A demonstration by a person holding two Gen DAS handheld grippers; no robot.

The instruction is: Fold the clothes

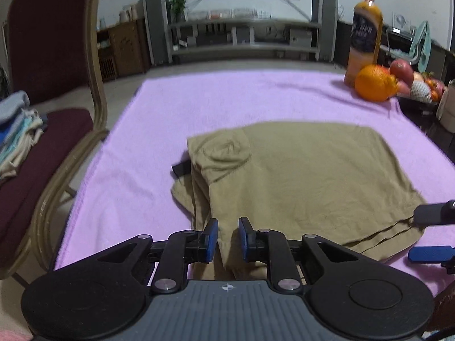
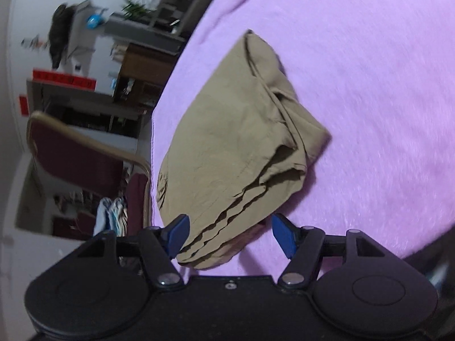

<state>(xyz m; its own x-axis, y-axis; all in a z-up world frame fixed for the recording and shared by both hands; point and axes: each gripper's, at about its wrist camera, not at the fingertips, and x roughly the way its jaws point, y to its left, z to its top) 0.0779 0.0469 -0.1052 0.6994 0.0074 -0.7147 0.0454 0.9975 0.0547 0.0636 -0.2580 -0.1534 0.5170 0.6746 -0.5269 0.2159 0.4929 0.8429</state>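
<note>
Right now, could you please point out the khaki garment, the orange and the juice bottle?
khaki garment (image 1: 307,170): left wrist view, middle of its flat top layer.
orange (image 1: 374,83): left wrist view, centre of its peel.
juice bottle (image 1: 365,32): left wrist view, its dark label.

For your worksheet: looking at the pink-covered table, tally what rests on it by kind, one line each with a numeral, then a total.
Khaki garment: 1
Orange drink bottle: 1
Large orange fruit: 1
Dish of mixed fruit, at the table's edge; pieces too blurred to count: 1
Total: 4
</note>
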